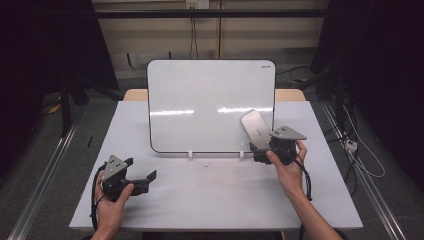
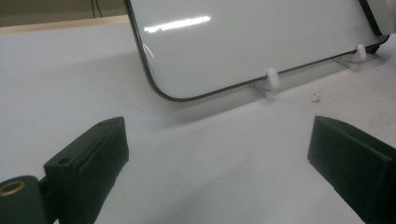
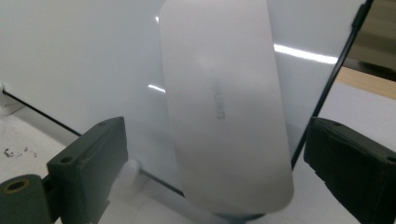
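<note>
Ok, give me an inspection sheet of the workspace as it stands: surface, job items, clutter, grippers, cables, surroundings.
Surface: white table top, a few dark crumbs near the board's feet.
Job's things: whiteboard upright on two small white feet, wiped blank; grey eraser flat against its lower right face, tilted.
Clutter: nothing seen.
Grippers: left gripper open, nothing between the jaws, low over the table, apart from the board. Right gripper open, jaws either side of the eraser without pressing it.
Cables: a black cable trails from the left gripper; loose leads on the floor at right.
Surroundings: dark curtains either side, pale wall behind, grey floor with metal rails.
</note>
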Action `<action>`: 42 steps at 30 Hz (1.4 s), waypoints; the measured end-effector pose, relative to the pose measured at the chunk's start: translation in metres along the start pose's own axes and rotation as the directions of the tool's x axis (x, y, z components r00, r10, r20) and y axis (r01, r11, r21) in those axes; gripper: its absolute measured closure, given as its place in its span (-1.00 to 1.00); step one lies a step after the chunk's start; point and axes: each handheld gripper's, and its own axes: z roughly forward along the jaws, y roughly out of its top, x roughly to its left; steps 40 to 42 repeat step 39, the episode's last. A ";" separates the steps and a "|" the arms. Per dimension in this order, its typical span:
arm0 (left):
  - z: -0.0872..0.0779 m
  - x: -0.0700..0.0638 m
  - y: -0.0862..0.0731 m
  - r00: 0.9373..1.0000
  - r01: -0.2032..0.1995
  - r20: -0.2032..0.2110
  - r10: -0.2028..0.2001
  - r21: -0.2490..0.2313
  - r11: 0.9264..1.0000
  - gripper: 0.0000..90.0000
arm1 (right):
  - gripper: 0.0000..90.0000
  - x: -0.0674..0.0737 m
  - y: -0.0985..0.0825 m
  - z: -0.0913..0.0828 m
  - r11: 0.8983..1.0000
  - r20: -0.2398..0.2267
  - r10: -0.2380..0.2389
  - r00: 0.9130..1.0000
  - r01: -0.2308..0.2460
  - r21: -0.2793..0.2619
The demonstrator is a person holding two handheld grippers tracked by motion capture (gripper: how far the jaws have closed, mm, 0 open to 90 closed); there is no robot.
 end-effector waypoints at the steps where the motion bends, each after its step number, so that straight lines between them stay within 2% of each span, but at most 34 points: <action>1: 0.000 0.000 0.000 1.000 -0.015 0.000 0.015 0.005 1.000 -0.89 | -0.87 -0.001 -0.002 -0.002 1.000 0.009 0.002 1.000 -0.002 0.001; 4: 0.002 -0.001 0.001 1.000 -0.021 0.005 0.021 0.007 1.000 -0.89 | -0.87 -0.005 -0.007 -0.009 1.000 0.019 0.008 1.000 -0.008 -0.007; 7: 0.003 -0.002 0.001 1.000 -0.018 0.007 0.018 0.004 1.000 -0.89 | -0.87 -0.007 -0.012 -0.014 1.000 0.004 0.020 1.000 -0.020 -0.007; 10: 0.003 -0.001 0.002 1.000 -0.015 0.002 0.015 0.006 1.000 -0.89 | -0.87 -0.008 -0.018 -0.019 1.000 0.010 0.015 1.000 -0.015 -0.005; 12: 0.003 0.000 0.002 1.000 -0.007 -0.006 0.007 0.000 1.000 -0.89 | -0.84 -0.008 -0.022 -0.021 1.000 0.031 0.010 0.999 -0.010 0.014; 15: 0.002 0.001 0.002 1.000 -0.004 -0.017 0.004 -0.008 1.000 -0.89 | -0.82 -0.009 -0.028 -0.024 1.000 0.027 0.026 0.999 -0.026 0.004; 23: 0.002 0.002 0.002 1.000 0.002 -0.030 -0.002 -0.008 1.000 -0.89 | -0.80 -0.010 -0.044 -0.039 1.000 0.024 0.027 0.999 -0.027 -0.001; 25: 0.001 0.002 0.002 0.999 -0.007 -0.037 0.007 -0.006 1.000 -0.89 | -0.80 -0.010 -0.047 -0.041 1.000 0.024 0.028 0.999 -0.028 0.001; 27: 0.000 0.002 0.002 0.999 0.004 -0.039 -0.004 -0.018 1.000 -0.89 | -0.80 -0.011 -0.055 -0.045 0.999 0.026 0.041 0.999 -0.041 -0.011; 30: -0.001 0.004 0.001 0.999 0.002 -0.047 -0.002 -0.007 1.000 -0.89 | -0.80 -0.012 -0.066 -0.049 0.998 0.037 0.060 0.998 -0.060 -0.011; 33: -0.001 0.003 0.002 0.999 0.012 -0.042 -0.013 -0.021 1.000 -0.89 | -0.80 -0.012 -0.068 -0.054 0.996 0.056 0.081 0.995 -0.079 -0.033; 35: -0.002 0.002 0.002 0.999 0.003 -0.037 -0.003 -0.018 1.000 -0.89 | -0.81 -0.011 -0.070 -0.056 0.997 0.059 0.071 0.996 -0.068 -0.041; 42: -0.002 0.001 0.002 1.000 -0.002 -0.029 0.001 -0.018 1.000 -0.89 | -0.81 -0.011 -0.071 -0.053 0.997 0.054 0.069 0.996 -0.068 -0.020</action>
